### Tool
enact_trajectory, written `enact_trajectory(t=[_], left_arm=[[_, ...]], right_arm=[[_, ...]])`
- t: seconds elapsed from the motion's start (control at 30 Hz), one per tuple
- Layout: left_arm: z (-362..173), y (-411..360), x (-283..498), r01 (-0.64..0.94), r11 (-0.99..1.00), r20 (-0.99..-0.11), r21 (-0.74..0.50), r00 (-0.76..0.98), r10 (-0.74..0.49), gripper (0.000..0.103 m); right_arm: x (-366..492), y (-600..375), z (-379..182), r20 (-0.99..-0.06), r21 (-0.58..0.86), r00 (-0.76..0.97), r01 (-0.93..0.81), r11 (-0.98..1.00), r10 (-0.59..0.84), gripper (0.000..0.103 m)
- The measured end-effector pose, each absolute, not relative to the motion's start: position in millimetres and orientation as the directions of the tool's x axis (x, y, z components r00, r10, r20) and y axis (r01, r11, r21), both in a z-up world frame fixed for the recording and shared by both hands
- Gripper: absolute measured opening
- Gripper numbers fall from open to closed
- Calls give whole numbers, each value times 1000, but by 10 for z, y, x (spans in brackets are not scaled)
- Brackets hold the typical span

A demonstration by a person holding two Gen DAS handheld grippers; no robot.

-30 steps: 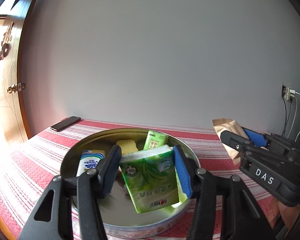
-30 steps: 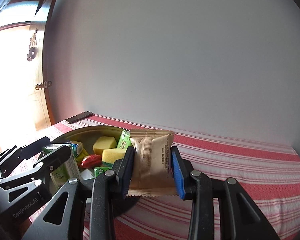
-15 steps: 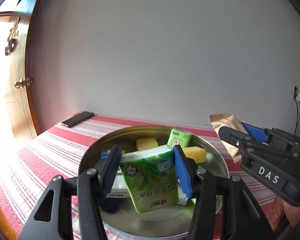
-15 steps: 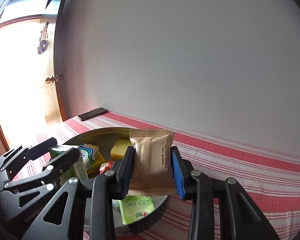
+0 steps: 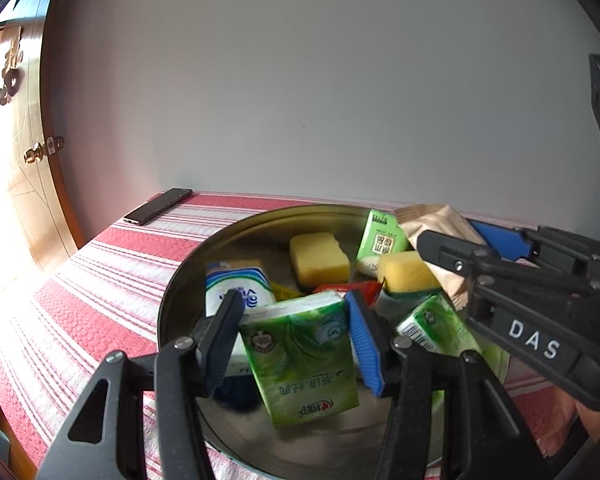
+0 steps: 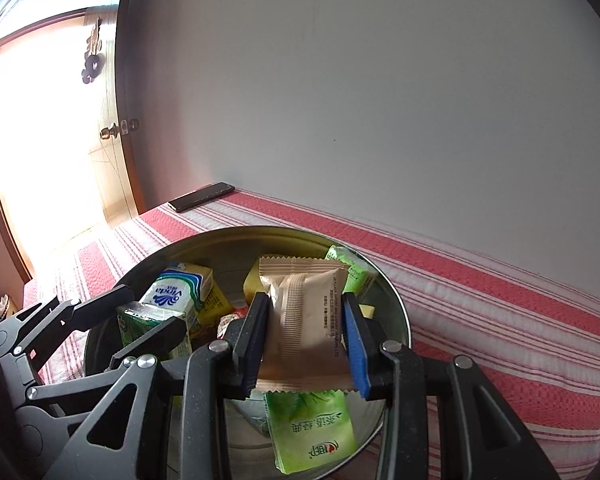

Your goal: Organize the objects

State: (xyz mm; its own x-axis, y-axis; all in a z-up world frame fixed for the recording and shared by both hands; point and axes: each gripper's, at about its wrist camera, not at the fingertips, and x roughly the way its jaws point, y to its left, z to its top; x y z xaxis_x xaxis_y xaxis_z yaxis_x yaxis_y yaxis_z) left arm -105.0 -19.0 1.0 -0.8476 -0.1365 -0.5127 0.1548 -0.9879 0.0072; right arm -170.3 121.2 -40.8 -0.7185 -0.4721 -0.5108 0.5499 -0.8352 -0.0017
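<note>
Both grippers are now carried further over the round shiny metal tin (image 5: 188,276), which a second ago lay ahead of them and is now directly beneath their loads. On the left, the left gripper (image 5: 294,342) is clenched on a green tissue pack with printed leaves (image 5: 300,356), held above the tin floor just in front of a white and blue tissue pack (image 5: 236,284). Further right, two yellow sponge blocks (image 5: 319,258), a small red wrapper (image 5: 354,288) and more green packs (image 5: 382,236) are seen resting inside the tin. On the right, the right gripper (image 6: 306,338) is clamped on a beige crimped-edge snack packet (image 6: 304,312), hung over the tin's near right part. The tin is set on a red and white striped cloth (image 6: 500,312), with a dark phone (image 6: 202,197) well apart at the far corner. Both items are judged ready for release into the tin.
</note>
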Motion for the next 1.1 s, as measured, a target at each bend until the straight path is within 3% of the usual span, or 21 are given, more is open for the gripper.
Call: enact_trajectory(t=[0.9,0.93,1.0,1.03,1.07,1.1], left_arm=[[-137,-236,-1119,142,-987,-580,72,-799,-157,54],[-144,-236,-1124,143,-987,-583,80,-796,-163,55],[-170,-247,-1129,141,-986,-597,85,-785,-164,69],[-178,-260,-1120,143,-987,-599,80,-784,-162,80],[-178,-261,-1107,145,-986,-595,80,-787,-164,84],[-172,-253,-1086,145,-986,-590,86,-790,-168,85]], right_arm=[[-1671,917,-553,-590,-30,-669,578,-816,-452,39],[-1663,932,-548,-591,-21,-664,580,-814,-458,42],[-1638,946,-538,-595,-4,-654,584,-812,-468,61],[-1617,957,-526,-589,-7,-662,579,-816,-464,79],[-1577,986,-503,-571,-13,-679,570,-822,-462,87],[-1544,999,-479,-558,-12,-687,567,-824,-465,88]])
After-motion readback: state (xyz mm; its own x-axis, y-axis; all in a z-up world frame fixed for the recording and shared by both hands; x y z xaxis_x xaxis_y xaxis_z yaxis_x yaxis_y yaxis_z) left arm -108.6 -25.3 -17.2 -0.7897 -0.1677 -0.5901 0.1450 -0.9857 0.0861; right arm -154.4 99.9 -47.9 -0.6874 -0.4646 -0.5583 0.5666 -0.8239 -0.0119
